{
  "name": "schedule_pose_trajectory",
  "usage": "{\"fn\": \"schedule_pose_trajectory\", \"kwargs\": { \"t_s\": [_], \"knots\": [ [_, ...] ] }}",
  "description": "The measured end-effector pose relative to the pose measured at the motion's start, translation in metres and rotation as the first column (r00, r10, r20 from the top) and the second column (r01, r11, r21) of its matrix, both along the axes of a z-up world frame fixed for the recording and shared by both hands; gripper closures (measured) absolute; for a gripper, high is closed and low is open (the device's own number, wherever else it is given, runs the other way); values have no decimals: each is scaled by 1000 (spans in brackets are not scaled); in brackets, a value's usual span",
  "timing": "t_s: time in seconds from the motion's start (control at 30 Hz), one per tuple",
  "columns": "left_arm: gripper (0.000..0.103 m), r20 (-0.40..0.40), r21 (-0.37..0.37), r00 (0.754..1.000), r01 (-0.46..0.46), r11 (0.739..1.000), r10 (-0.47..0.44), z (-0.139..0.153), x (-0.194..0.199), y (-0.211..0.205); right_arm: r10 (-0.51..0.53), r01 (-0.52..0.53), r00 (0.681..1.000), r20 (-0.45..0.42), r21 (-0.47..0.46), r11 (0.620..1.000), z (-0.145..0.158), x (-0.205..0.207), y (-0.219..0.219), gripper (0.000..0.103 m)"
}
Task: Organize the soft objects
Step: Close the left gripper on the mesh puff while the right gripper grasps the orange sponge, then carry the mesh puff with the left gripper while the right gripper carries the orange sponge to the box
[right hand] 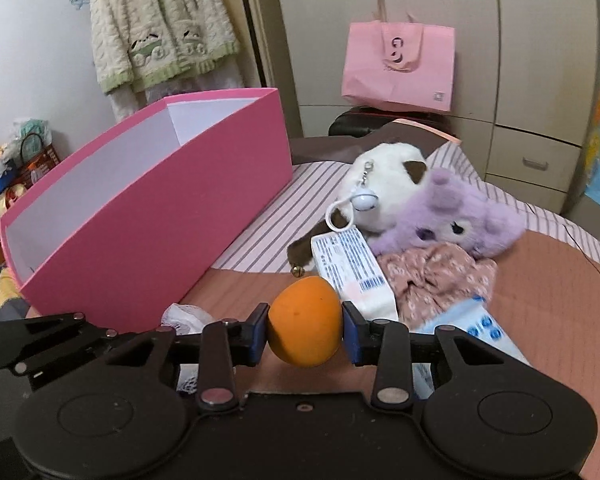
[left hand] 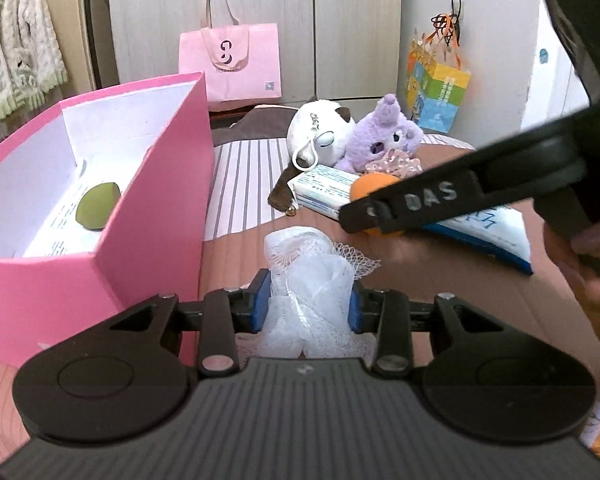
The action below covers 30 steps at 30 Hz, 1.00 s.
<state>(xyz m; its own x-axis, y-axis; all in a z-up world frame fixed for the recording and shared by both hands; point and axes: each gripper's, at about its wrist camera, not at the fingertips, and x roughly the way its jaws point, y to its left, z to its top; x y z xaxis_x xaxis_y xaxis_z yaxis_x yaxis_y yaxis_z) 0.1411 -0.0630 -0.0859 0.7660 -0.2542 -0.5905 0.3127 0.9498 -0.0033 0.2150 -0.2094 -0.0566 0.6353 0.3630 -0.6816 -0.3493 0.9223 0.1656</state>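
Note:
My left gripper (left hand: pixel 309 306) is shut on a white mesh bath puff (left hand: pixel 310 280), its blue pads pressing both sides. My right gripper (right hand: pixel 305 330) is shut on an orange soft ball (right hand: pixel 305 320), which also shows as the orange ball (left hand: pixel 370 188) behind the right gripper's black finger in the left wrist view. A pink open box (left hand: pixel 148 184) stands at the left, with a green soft ball (left hand: pixel 99 213) inside. The pink box (right hand: pixel 160 216) shows again in the right wrist view. A white plush (right hand: pixel 388 184) and a purple plush (right hand: pixel 460 216) lie on the bed behind.
A white tissue pack (right hand: pixel 352 268), a pink floral scrunchie (right hand: pixel 436 276) and a blue-white packet (right hand: pixel 472 320) lie beside the plush toys. A pink tote bag (left hand: pixel 230 64) leans on the wardrobe. A hand (left hand: pixel 592 280) holds the right gripper. A cream cardigan (right hand: pixel 160 28) hangs on the wall.

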Motion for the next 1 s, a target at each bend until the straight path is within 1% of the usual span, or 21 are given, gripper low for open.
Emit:
{"fn": "schedule_pose_trajectory", "kwargs": {
  "t_s": [0.1,0.23,0.37,0.43,0.5,0.8,0.9,1.0],
  "knots": [
    [68,-9,-20,1000,10,1000,-10,4,-3,5,-26,26,1000,-3,-8,1000,-1,-8,-4,60],
    [69,-17,-42,999,32,999,-32,7,-8,11,-60,60,998,3,-45,997,-4,-25,-3,60],
    [69,-22,-41,998,65,997,-66,8,-16,15,-56,66,995,83,-125,990,-9,-51,5,60],
    [70,-26,-40,997,75,996,-76,9,-20,18,-52,62,995,90,-113,992,-12,-60,5,60],
    [70,-39,-55,995,89,995,-91,11,-25,20,-52,60,996,79,-95,994,-14,-66,4,60],
    [71,-75,-92,988,130,987,-137,22,-44,32,-37,47,993,111,-92,995,-8,-100,7,60],
    [72,-111,-114,980,153,982,-165,25,-50,39,-15,25,992,121,-86,996,-4,-114,12,60],
    [72,-137,-128,972,176,976,-193,31,-56,47,27,-20,993,117,-59,998,2,-126,17,60]
  ]
}}
